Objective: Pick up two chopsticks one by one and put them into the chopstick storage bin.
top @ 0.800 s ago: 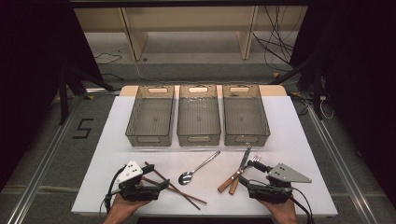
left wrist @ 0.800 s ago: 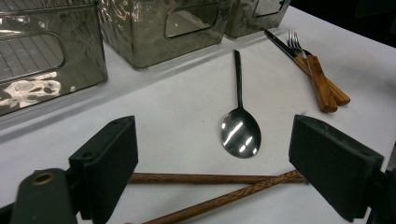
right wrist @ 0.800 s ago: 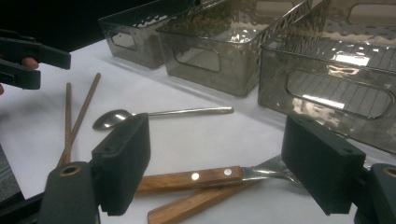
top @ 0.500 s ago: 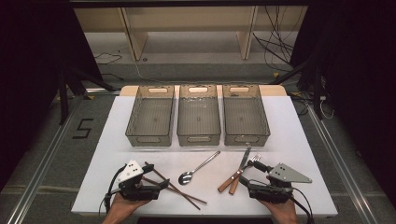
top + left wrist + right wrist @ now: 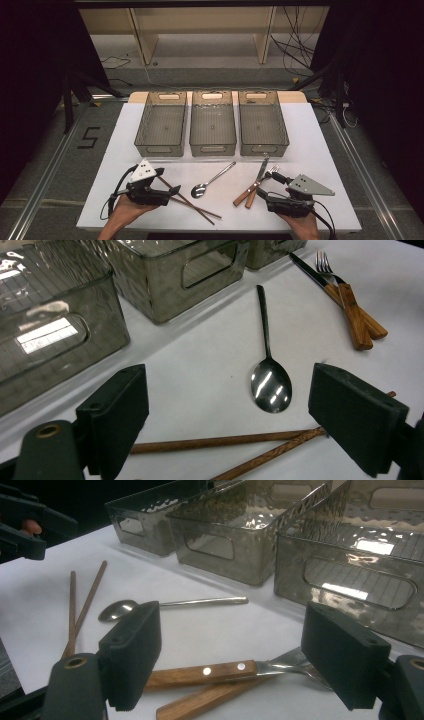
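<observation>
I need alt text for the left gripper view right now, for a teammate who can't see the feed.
The left gripper is open above a white table, its black jaws framing a metal spoon that lies just beyond a pair of wooden chopsticks. A knife and a fork with wooden handles lie at upper right, and clear grey bins line the far side.

A lab-like recording bay: white table [image 5: 320, 150], black curtains [image 5: 30, 75], loose floor cables [image 5: 295, 50], taped numeral [image 5: 89, 137].
</observation>
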A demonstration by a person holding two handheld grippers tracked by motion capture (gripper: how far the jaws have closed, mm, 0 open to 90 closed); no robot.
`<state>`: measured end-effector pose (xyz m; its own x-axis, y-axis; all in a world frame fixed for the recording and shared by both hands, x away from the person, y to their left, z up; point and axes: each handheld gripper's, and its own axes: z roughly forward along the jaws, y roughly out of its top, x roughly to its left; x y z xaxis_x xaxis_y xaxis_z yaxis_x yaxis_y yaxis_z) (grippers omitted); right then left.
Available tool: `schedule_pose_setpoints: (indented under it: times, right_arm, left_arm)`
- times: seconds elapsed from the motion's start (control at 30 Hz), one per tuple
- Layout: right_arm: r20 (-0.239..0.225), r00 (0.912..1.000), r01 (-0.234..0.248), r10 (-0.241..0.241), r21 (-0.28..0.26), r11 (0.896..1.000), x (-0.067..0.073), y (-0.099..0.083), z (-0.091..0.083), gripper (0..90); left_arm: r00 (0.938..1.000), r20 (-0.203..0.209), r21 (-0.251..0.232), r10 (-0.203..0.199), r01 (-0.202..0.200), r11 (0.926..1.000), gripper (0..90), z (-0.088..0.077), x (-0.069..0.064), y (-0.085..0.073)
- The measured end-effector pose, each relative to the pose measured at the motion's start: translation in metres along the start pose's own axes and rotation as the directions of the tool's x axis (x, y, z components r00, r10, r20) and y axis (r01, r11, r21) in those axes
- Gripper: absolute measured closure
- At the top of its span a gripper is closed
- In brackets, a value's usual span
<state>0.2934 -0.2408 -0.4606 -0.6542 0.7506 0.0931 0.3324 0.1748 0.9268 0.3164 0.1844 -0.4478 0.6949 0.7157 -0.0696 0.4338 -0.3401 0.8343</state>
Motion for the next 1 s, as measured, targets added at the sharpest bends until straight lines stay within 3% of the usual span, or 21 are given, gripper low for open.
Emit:
schedule_pose_setpoints:
  times: [0.17, 0.33, 0.6, 0.73, 0.8, 0.87, 0.93, 0.97, 1.0]
  right_arm:
    - [-0.002, 1.0000, -0.001, 0.001, -0.002, 1.000, 0.000, 0.000, 0.000, 24.9]
    - [-0.007, 1.0000, 0.001, -0.001, -0.006, 1.000, 0.000, 0.000, -0.001, 24.9]
    - [-0.008, 1.0000, -0.005, 0.005, -0.005, 1.000, -0.001, 0.001, 0.000, 25.1]
    - [-0.010, 0.9999, -0.004, 0.004, -0.002, 1.000, -0.002, 0.000, 0.000, 25.0]
    - [-0.011, 0.9999, -0.005, 0.005, -0.002, 1.000, -0.002, 0.001, 0.000, 25.0]
    - [-0.012, 0.9999, -0.005, 0.005, -0.005, 1.000, -0.001, 0.001, 0.000, 25.0]
    - [-0.015, 0.9999, -0.001, 0.001, -0.004, 1.000, -0.001, 0.001, 0.000, 25.0]
    - [-0.015, 0.9999, -0.001, 0.001, -0.004, 1.000, -0.001, 0.001, 0.000, 25.0]
    - [-0.017, 0.9999, 0.001, -0.001, -0.003, 1.000, -0.001, 0.001, 0.000, 25.0]
  left_arm:
    - [0.9988, -0.001, 0.037, 0.049, -0.049, 0.9981, 16.1, 0.002, -0.001, 0.016]
    - [0.9972, 0.014, 0.069, 0.073, -0.074, 0.9948, 16.3, 0.011, 0.000, 0.029]
    - [0.9887, 0.025, 0.147, 0.148, -0.150, 0.9777, 16.4, 0.030, -0.004, 0.049]
    - [0.9874, 0.047, 0.148, 0.151, -0.156, 0.9766, 16.6, 0.032, -0.005, 0.056]
    - [0.9845, 0.045, 0.166, 0.169, -0.175, 0.9705, 16.6, 0.032, -0.005, 0.057]
    - [0.9840, 0.050, 0.162, 0.171, -0.177, 0.9708, 16.7, 0.031, -0.004, 0.057]
    - [0.9816, 0.061, 0.181, 0.181, -0.189, 0.9652, 17.0, 0.029, -0.004, 0.057]
    - [0.9781, 0.062, 0.196, 0.199, -0.207, 0.9585, 17.0, 0.027, -0.004, 0.056]
    - [0.9780, 0.067, 0.200, 0.198, -0.207, 0.9575, 17.0, 0.026, -0.003, 0.055]
